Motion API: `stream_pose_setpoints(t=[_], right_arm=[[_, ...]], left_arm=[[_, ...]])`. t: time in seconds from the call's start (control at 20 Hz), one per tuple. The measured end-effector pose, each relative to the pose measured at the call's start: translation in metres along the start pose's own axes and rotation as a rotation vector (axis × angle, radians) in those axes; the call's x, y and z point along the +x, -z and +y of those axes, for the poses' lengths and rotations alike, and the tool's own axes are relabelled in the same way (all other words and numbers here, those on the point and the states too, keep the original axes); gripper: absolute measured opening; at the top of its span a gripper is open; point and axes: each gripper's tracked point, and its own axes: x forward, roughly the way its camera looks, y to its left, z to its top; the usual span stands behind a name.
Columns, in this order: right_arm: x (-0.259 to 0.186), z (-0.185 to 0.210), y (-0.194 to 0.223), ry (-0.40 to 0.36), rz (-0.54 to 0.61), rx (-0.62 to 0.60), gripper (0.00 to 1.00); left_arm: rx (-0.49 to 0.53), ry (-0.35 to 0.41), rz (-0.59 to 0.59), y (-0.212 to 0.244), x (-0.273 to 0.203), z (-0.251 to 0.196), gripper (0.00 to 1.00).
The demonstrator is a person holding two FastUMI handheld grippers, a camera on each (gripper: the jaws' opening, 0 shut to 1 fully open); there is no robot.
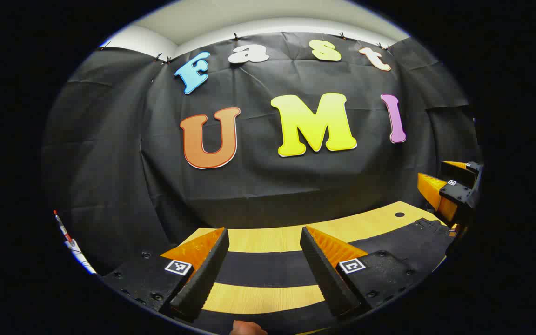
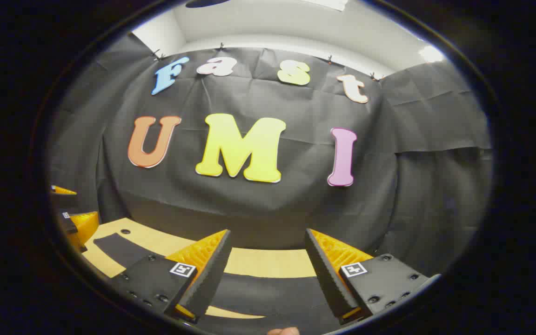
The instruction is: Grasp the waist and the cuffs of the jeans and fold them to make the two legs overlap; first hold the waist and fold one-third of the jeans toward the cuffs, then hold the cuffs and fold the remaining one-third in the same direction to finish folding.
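Note:
Black jeans (image 1: pixel 263 269) lie flat on the wooden table (image 1: pixel 268 237), with a strip of bare wood between the two legs. In the left gripper view the waist end (image 1: pixel 417 232) lies at the right. My left gripper (image 1: pixel 265 274) hovers open just over the near leg, nothing between its fingers. In the right gripper view the jeans (image 2: pixel 268 293) run under my right gripper (image 2: pixel 268 279), which is also open and holds nothing. The right gripper (image 1: pixel 454 190) shows at the right edge of the left gripper view. The left gripper (image 2: pixel 75 223) shows at the left edge of the right gripper view.
The black cloth wall (image 1: pixel 268 186) stands close behind the table's far edge. A small round hole (image 1: pixel 399 214) sits in the tabletop near the waist end. A fingertip (image 1: pixel 247 328) shows at the bottom of each view.

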Motion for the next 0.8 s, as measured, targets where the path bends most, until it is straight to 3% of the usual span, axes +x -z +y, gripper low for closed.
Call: stream_pose_setpoints(t=[0.6,0.8], right_arm=[[-0.017,0.019,-0.02,-0.128,-0.055,-0.015,0.97],[-0.023,0.029,-0.018,-0.163,-0.056,-0.015,0.96]], left_arm=[[0.012,-0.101,-0.041,-0.015,-0.03,0.024,0.98],[0.0,-0.107,0.002,0.001,-0.046,0.038,0.99]])
